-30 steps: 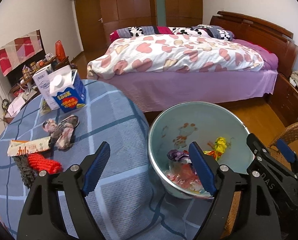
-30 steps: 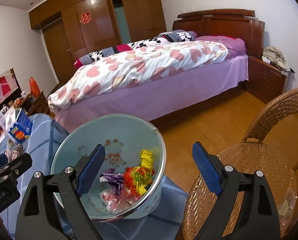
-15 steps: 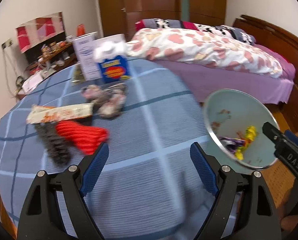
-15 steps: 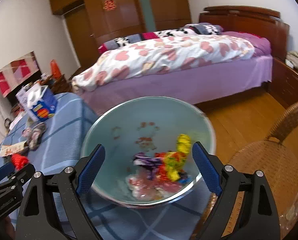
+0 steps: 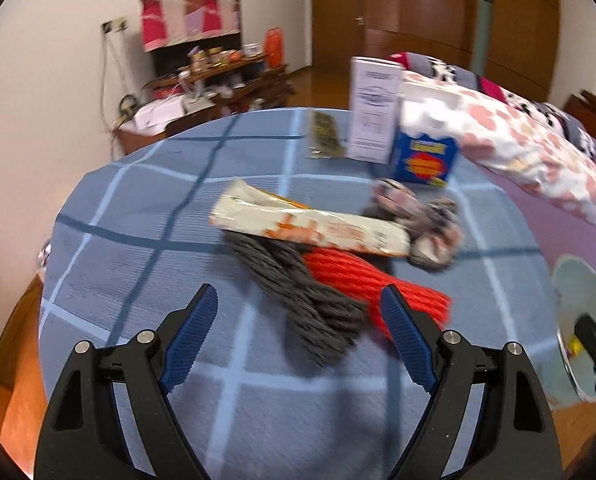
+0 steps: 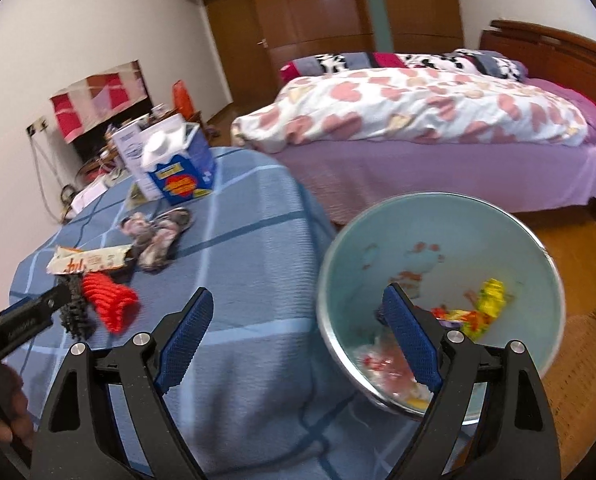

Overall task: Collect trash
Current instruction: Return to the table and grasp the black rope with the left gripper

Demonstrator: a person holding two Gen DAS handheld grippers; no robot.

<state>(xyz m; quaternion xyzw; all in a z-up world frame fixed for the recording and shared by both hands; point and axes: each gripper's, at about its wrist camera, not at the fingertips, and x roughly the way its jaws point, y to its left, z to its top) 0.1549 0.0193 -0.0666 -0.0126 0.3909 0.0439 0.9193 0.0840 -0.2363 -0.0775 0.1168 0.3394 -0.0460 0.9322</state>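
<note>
A big bed with a white cover full of pink hearts (image 6: 414, 108) stands at the far side of the room. Nearer is a round table with a blue cloth crossed by pale and dark lines (image 5: 146, 216).

At the right edge of the table sits a pale blue round bucket with a shiny rim (image 6: 438, 240). Bright yellow, red and purple wrappers (image 6: 478, 312) lie in the bottom of it.

On the far part of the table stand a blue and white carton (image 5: 426, 148) and, touching its left side, a tall white box (image 5: 372, 114).

In the middle of the table is the trash. A long white wrapper with orange writing (image 5: 310, 226) lies across the top of a grey woolly bundle (image 5: 298, 280) and a red woolly bundle (image 5: 378, 284), which lie side by side. Just to the right of the wrapper is a crumpled grey and pink wrapper (image 5: 422, 220).

The left gripper (image 5: 298, 336) hangs over the near ends of the two woolly bundles. Its blue pads are wide apart and hold nothing.

The right gripper (image 6: 298, 336) is near the bucket. Its jaws are wide apart too and hold nothing, with its right pad in front of the bucket.
</note>
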